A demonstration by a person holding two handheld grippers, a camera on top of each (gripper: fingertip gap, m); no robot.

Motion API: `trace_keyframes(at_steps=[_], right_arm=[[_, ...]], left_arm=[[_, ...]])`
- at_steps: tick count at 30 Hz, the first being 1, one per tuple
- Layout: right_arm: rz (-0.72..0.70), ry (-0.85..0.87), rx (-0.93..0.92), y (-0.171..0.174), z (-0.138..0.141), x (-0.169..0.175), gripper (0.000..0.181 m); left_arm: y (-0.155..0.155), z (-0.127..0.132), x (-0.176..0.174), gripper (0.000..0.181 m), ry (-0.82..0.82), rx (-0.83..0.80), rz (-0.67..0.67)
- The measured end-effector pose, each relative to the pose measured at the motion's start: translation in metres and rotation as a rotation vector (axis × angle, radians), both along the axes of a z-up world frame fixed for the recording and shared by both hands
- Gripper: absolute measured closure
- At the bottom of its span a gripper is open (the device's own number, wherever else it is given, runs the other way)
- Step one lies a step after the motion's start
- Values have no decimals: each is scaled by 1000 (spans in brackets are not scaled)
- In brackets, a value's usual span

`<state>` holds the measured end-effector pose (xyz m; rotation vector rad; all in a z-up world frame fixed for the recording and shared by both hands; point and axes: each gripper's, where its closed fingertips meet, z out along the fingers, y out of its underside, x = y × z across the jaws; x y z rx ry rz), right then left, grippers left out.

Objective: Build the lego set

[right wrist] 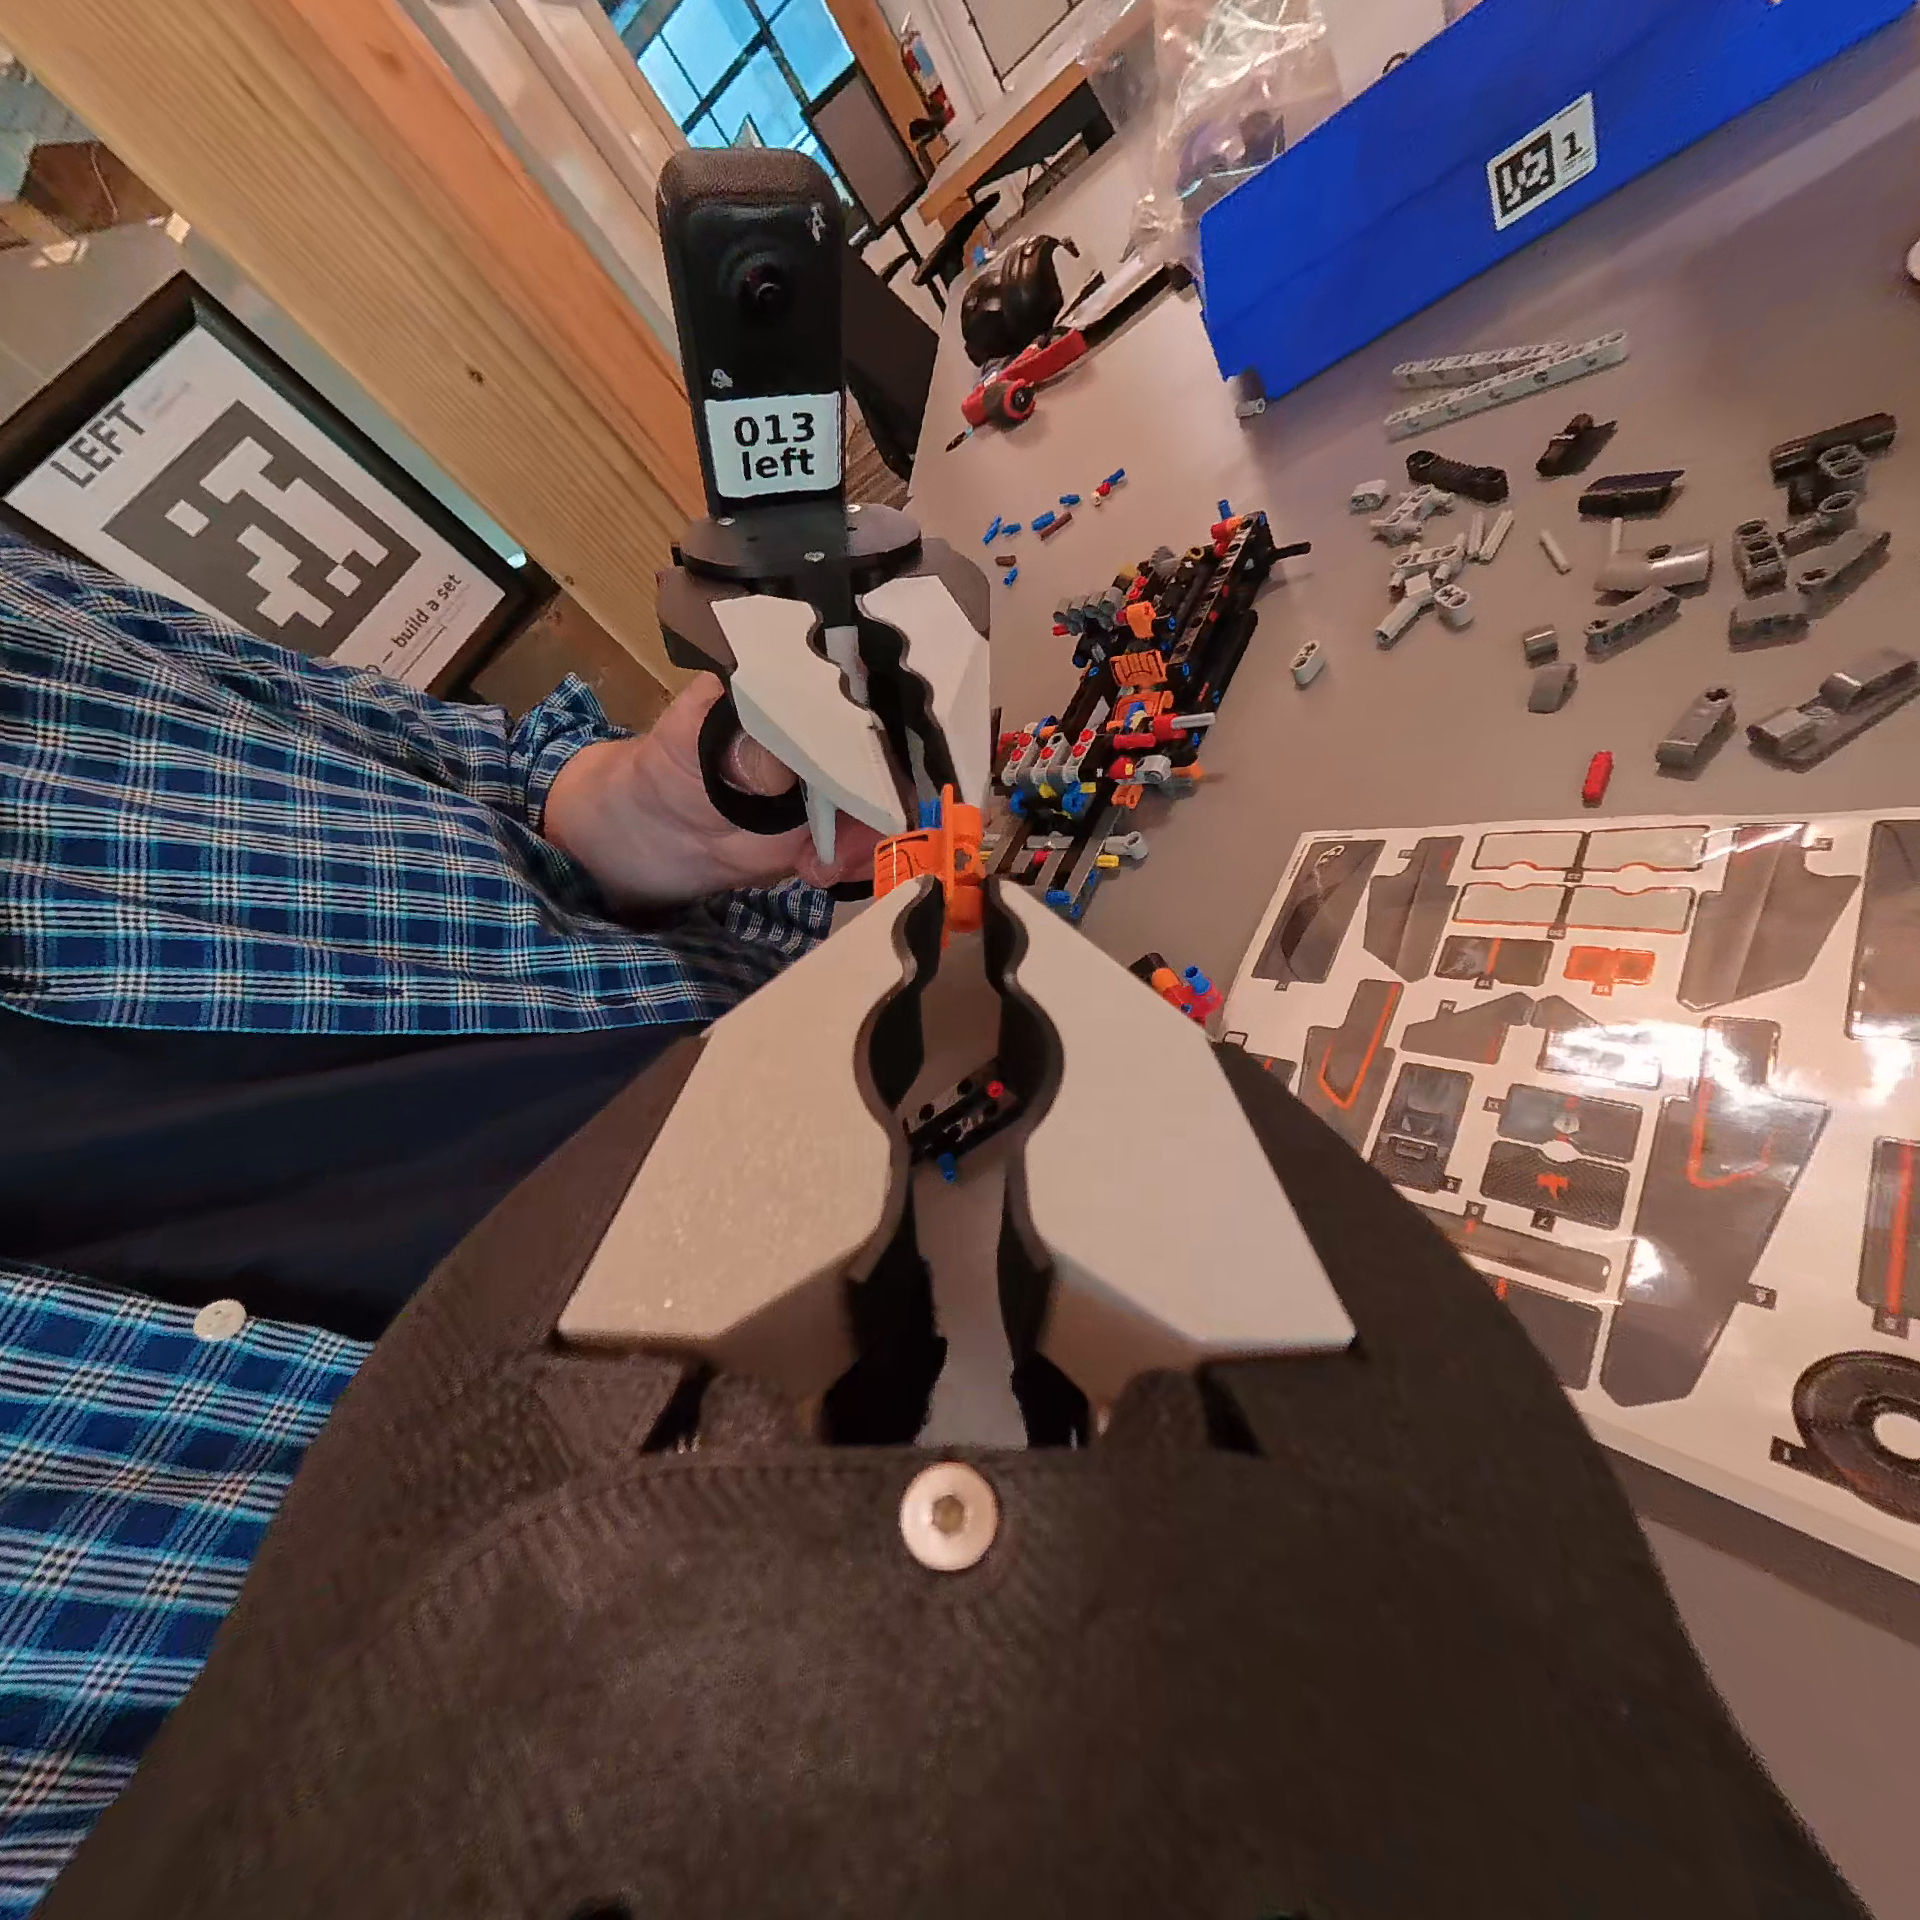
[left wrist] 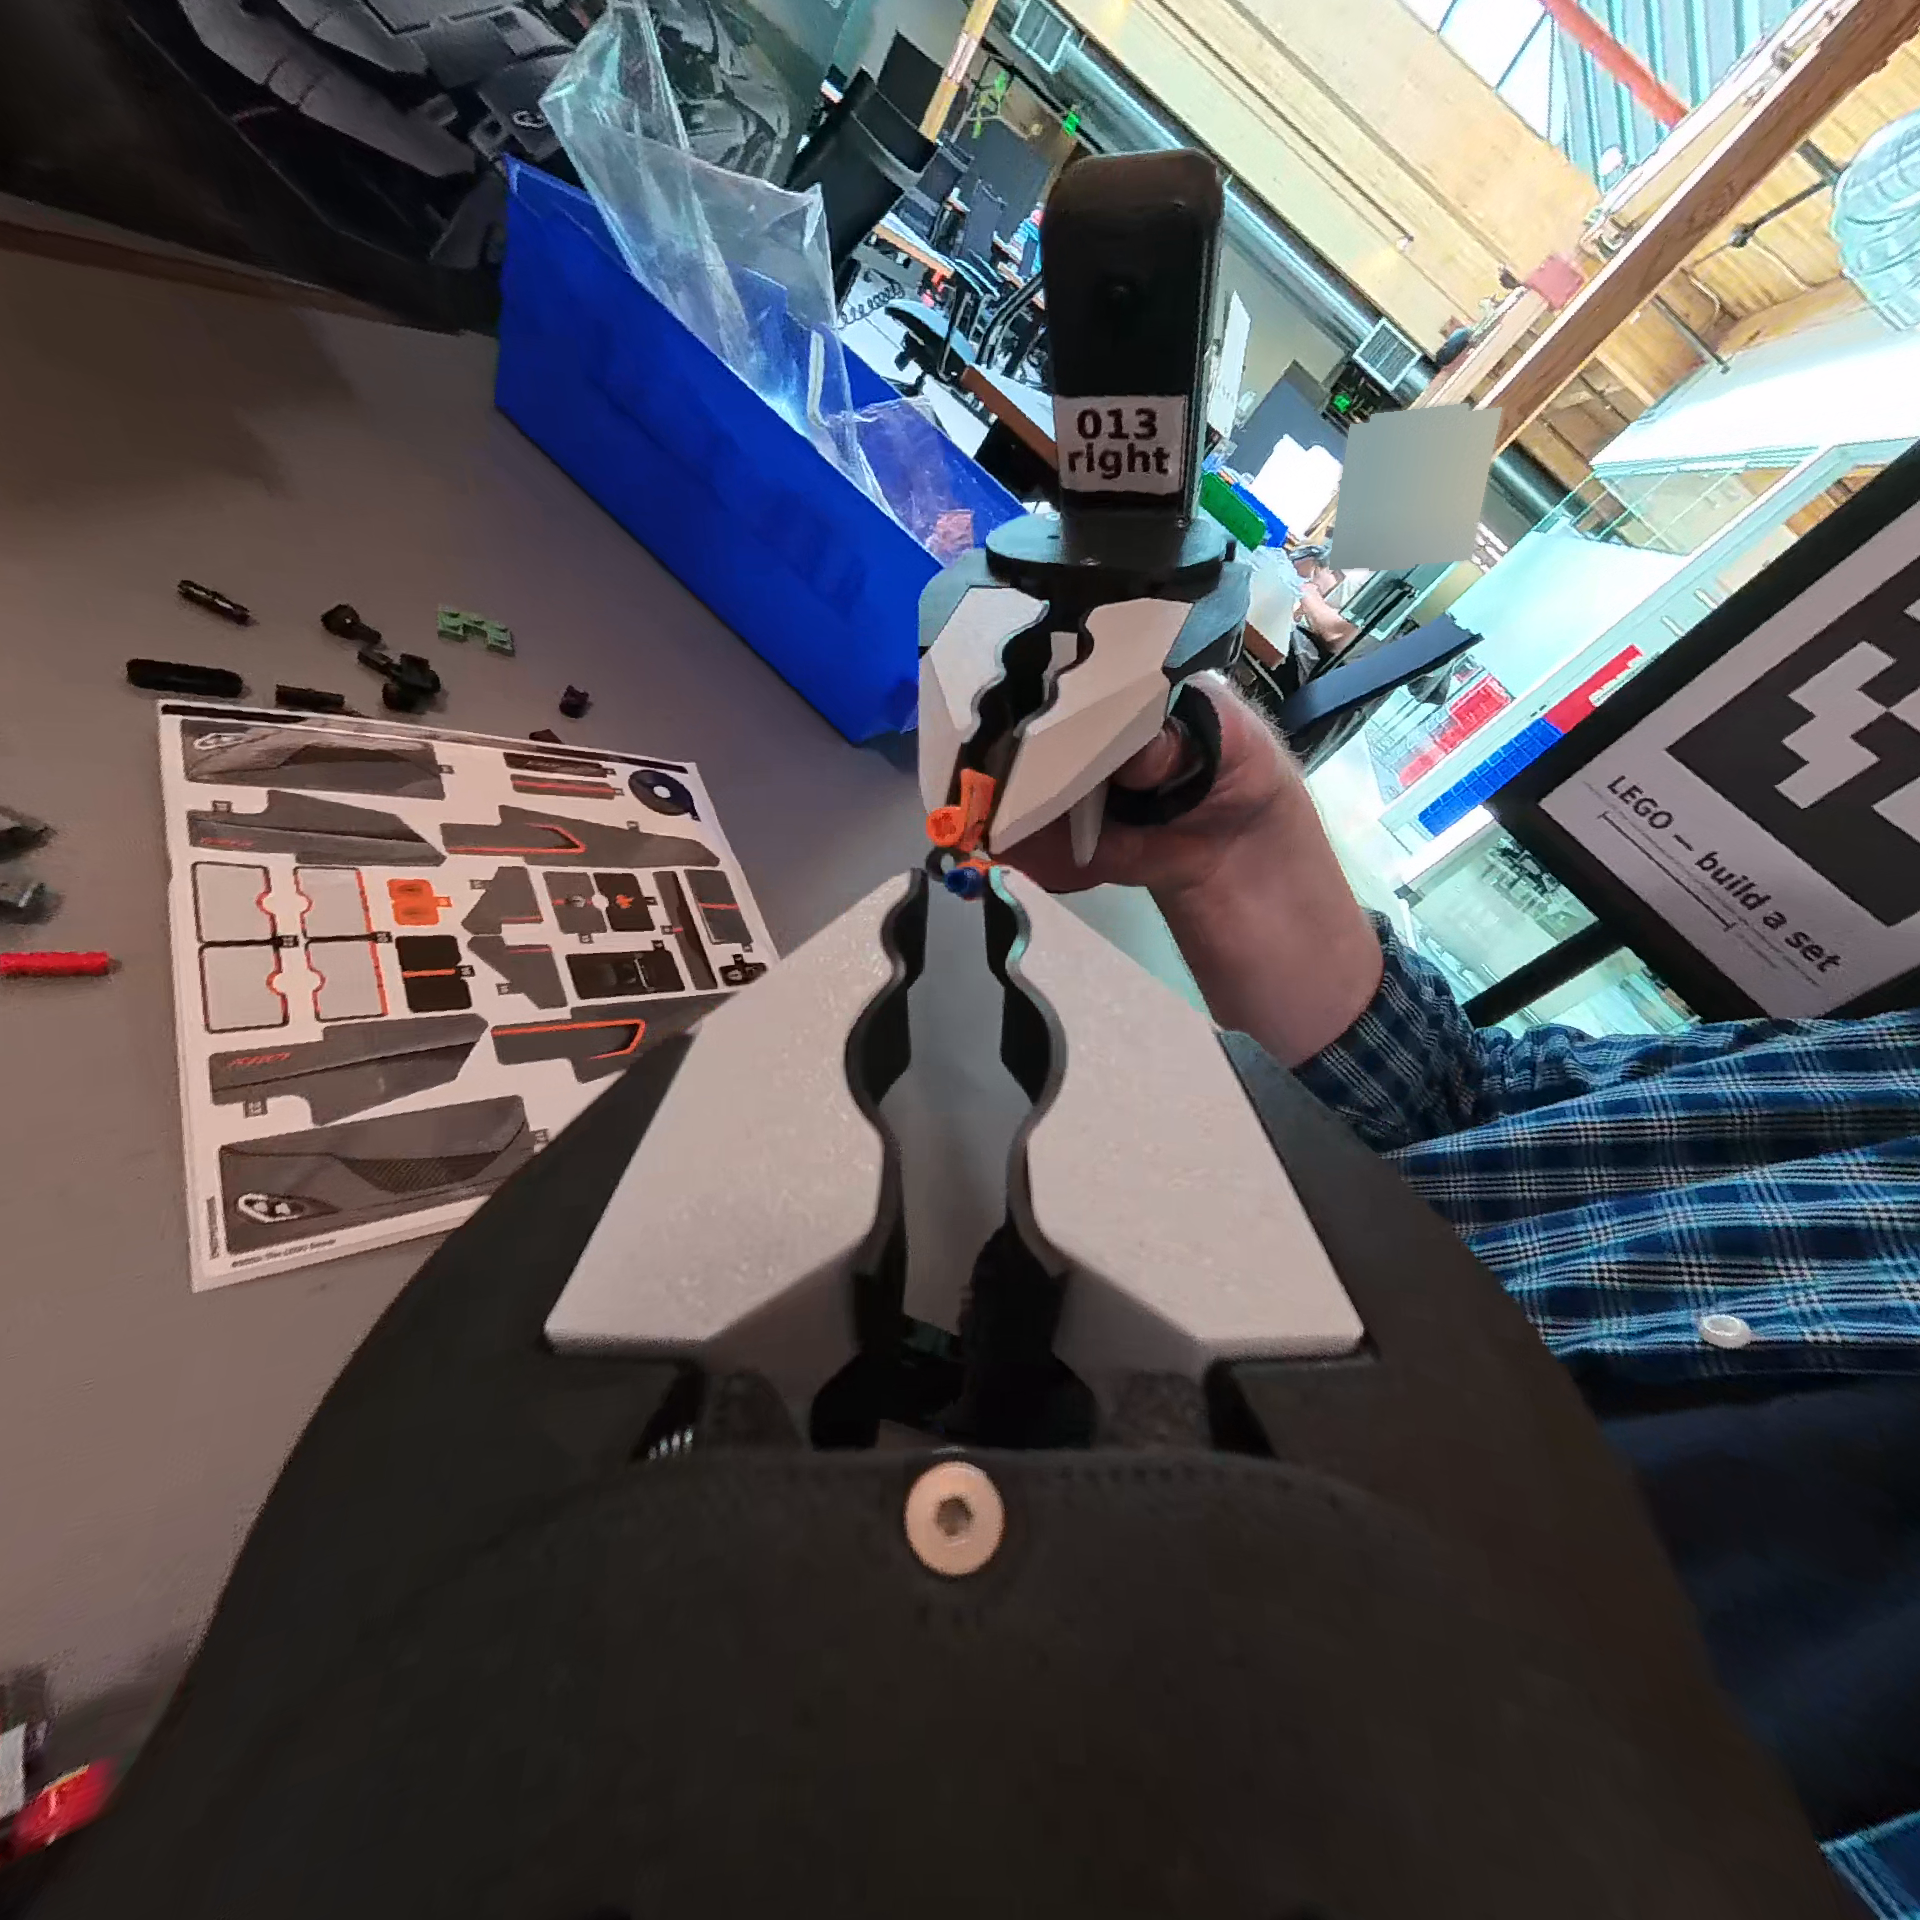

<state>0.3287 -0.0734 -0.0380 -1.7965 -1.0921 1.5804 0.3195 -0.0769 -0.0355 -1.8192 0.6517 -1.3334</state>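
Note:
Both grippers are held up above the grey table, tip to tip. My right gripper [right wrist: 961,899] is shut on a small orange Lego piece [right wrist: 954,847]; in the left wrist view it [left wrist: 971,821] comes down from above with the orange piece [left wrist: 961,816] at its tips. My left gripper [left wrist: 961,888] is shut on a small blue pin [left wrist: 961,881], held right against the orange piece. In the right wrist view the left gripper [right wrist: 920,805] shows with the blue pin [right wrist: 928,808] touching the orange piece. The part-built black chassis [right wrist: 1132,707] lies on the table beyond.
A sticker sheet [left wrist: 447,977] lies flat on the table [left wrist: 260,468]. A blue bin [left wrist: 707,488] with a clear bag stands behind it. Loose grey and black parts [right wrist: 1621,582] and small pins [right wrist: 1049,514] are scattered around. A plaid sleeve [left wrist: 1662,1143] and a framed marker sign [left wrist: 1766,810] are close by. My left and right fingertips are right by each other.

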Motion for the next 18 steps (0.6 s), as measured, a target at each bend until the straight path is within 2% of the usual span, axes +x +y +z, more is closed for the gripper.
trace_keyframes(at_steps=[6, 9, 11, 18], right_arm=[[22, -4, -26, 0, -1, -1, 176], [-5, 10, -23, 5, 0, -2, 175], [-30, 24, -17, 8, 2, 0, 168], [-70, 66, 6, 11, 7, 3, 167]], left_arm=[[-1, 0, 1, 176, -22, -21, -8], [1, 2, -1, 177, -50, -37, 12], [5, 4, -4, 177, -68, -46, 34], [6, 8, -8, 178, -144, -106, 35]])
